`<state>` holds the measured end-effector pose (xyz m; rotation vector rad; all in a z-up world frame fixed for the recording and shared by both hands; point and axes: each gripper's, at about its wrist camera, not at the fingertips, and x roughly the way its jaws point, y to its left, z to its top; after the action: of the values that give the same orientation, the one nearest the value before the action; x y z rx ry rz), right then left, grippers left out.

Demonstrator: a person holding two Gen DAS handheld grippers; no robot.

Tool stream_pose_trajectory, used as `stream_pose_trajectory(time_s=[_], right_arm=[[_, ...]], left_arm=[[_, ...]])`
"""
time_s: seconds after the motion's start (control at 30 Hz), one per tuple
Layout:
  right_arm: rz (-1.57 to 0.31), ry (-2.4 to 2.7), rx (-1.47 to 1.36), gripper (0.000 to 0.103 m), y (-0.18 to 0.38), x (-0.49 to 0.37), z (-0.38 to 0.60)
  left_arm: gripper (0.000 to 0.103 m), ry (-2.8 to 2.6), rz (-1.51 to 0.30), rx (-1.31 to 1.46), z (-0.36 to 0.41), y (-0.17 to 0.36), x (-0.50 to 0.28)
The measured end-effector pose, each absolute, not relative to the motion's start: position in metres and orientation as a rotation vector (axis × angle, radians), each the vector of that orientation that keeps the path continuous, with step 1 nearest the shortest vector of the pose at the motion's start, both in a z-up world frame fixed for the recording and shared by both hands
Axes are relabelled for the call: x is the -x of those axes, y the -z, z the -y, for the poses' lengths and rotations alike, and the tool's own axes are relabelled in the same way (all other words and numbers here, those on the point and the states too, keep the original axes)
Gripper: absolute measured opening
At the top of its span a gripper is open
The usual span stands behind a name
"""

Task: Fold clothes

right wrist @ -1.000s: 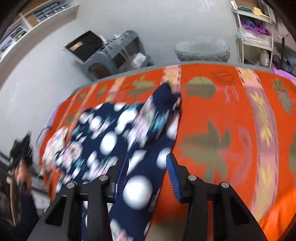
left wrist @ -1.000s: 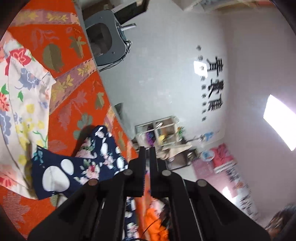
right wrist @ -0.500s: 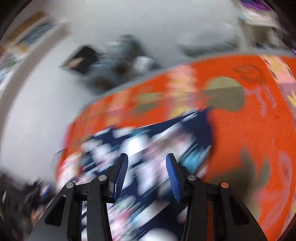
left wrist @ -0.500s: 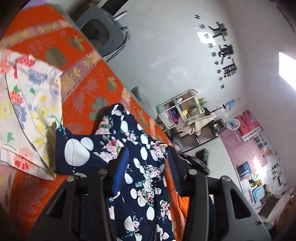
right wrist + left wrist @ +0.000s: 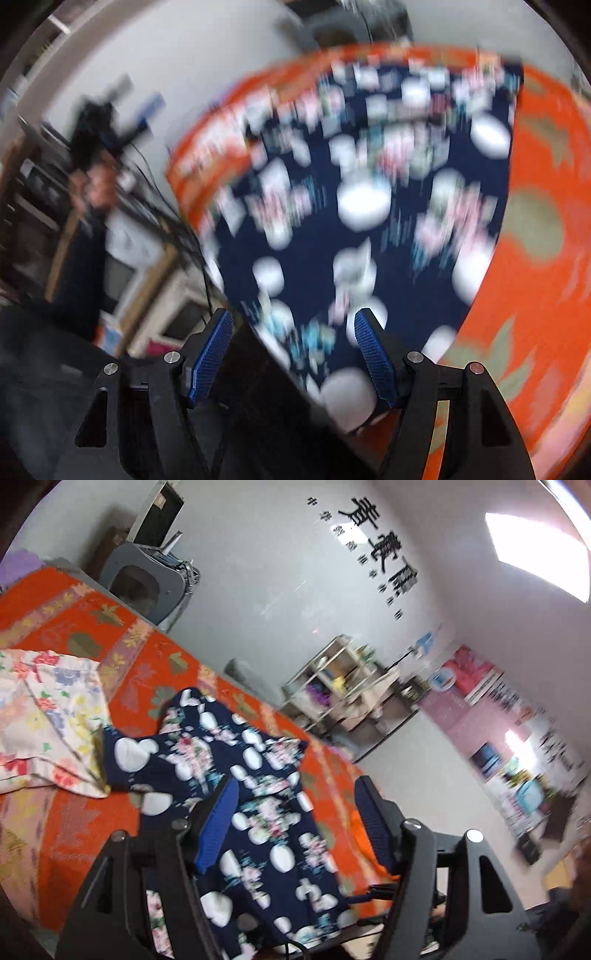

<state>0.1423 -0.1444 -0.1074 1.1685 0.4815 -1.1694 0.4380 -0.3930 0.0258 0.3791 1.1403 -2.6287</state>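
A: Navy floral garment (image 5: 258, 812) location?
B: Spread on the orange bedcover (image 5: 74, 819), soft and limp. Left gripper (image 5: 295, 827) and right gripper (image 5: 293, 354) jaws just opened, gripping nothing. Recommend pinching hem corners.

We see a bench (image 5: 74, 823) under an orange leaf-patterned cloth (image 5: 122, 657). On the cloth lies a navy spotted garment (image 5: 258, 812), spread out, its far corner tucked under a cream floral garment (image 5: 48, 716) beside it.
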Motion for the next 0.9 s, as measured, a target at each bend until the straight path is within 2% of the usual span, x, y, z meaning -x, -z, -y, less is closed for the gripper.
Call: stream_pose_trajectory(time_s=[0.07, 0.17, 0.3, 0.4, 0.47, 0.77, 0.9], right_arm=[[-0.561, 1.176, -1.181, 0.07, 0.123, -0.156, 0.145], [-0.652, 1.203, -1.123, 0.07, 0.116, -0.173, 0.144], [-0.759, 1.467, -0.854, 0.07, 0.056, -0.177, 0.138], [-0.885, 1.688, -0.727, 0.07, 0.041, -0.168, 0.149], [-0.972, 1.833, -0.64, 0.07, 0.033, -0.161, 0.157], [-0.924, 1.926, -0.74, 0.07, 0.048, -0.117, 0.187], [-0.834, 1.933, -0.742, 0.07, 0.054, -0.109, 0.194]], left_arm=[[0.067, 2.616, -1.128, -0.418, 0.38, -0.017, -0.433], [0.068, 2.571, -1.051, -0.462, 0.364, -0.011, -0.423], [0.075, 2.511, -0.884, -0.515, 0.349, -0.009, -0.406], [0.076, 2.436, -0.807, -0.574, 0.345, -0.004, -0.39], [0.076, 2.391, -0.841, -0.603, 0.352, 0.004, -0.382], [0.076, 2.182, -0.957, -0.72, 0.389, 0.038, -0.369], [0.076, 2.038, -1.18, -0.71, 0.415, 0.066, -0.382]])
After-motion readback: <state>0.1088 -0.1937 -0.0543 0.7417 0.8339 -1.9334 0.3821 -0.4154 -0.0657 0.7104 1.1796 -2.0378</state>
